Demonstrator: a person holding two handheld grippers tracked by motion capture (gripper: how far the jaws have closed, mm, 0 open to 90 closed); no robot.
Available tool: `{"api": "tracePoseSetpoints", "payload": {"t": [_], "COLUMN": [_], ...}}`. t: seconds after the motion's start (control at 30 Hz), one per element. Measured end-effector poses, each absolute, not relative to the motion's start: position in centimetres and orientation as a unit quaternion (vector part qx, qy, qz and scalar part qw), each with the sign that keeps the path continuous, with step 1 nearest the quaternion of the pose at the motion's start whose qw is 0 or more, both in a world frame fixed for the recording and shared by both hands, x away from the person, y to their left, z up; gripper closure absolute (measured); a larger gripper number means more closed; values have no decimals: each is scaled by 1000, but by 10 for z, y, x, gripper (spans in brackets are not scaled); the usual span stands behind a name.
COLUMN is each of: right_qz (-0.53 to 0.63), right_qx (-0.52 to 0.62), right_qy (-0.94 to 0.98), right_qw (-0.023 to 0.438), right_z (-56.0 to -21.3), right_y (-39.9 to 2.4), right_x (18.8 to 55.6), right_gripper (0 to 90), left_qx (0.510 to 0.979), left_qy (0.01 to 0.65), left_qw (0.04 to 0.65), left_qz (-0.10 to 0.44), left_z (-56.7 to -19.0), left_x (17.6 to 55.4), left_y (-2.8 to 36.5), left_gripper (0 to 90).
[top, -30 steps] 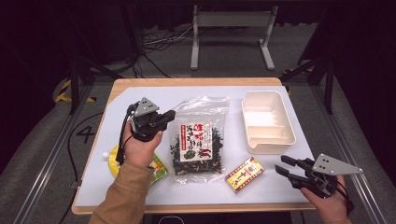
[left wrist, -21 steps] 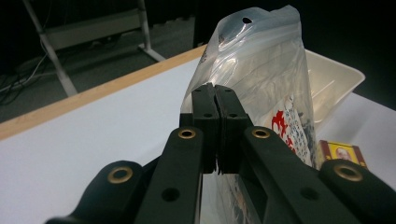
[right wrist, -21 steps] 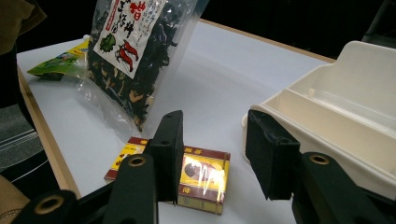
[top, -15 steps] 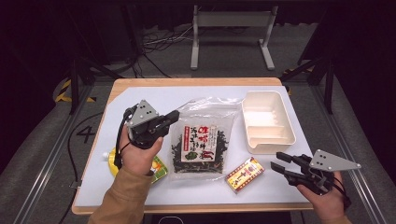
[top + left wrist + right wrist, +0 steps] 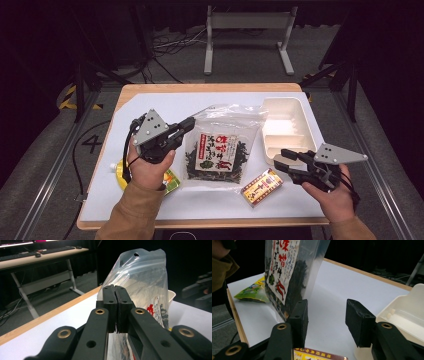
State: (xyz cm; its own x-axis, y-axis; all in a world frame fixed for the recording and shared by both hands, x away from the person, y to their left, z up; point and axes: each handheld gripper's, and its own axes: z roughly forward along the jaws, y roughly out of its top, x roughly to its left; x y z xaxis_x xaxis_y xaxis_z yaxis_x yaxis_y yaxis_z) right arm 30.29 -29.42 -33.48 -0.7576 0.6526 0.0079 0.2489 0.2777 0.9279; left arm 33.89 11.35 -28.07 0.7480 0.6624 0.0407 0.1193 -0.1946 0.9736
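A clear bag of dark seaweed with a red-and-white label hangs tilted above the white table cover, its bottom edge near the surface. My left gripper is shut on the bag's left edge; in the left gripper view the pads meet with the bag rising behind them. My right gripper is to the bag's right, near the table's front, open. Its jaws have just been opening, and nothing lies between the pads. The bag hangs beyond its left jaw.
A white compartment tray stands at the right, close to my right gripper. A small yellow-and-red box lies in front of the bag. A green-and-yellow packet lies under the left hand. The wooden table edge runs along the far side.
The left gripper has lifted the bag's edge a little, so the bag stands more upright. The right gripper has moved left and up toward the bag, and its jaws stand wider.
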Motion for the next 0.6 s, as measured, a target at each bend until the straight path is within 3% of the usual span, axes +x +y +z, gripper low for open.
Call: {"api": "tracePoseSetpoints", "payload": {"t": [0.6], "right_qz": [553], "right_qx": [274], "right_qy": [777], "right_qw": [121], "right_z": [-316], "right_y": [-247], "right_x": [343], "right_gripper": [527], "left_qx": [735], "left_qy": [240], "left_qw": [589], "left_qz": [234], "left_z": [-282], "left_x": [336], "left_y": [106], "left_gripper": [884]}}
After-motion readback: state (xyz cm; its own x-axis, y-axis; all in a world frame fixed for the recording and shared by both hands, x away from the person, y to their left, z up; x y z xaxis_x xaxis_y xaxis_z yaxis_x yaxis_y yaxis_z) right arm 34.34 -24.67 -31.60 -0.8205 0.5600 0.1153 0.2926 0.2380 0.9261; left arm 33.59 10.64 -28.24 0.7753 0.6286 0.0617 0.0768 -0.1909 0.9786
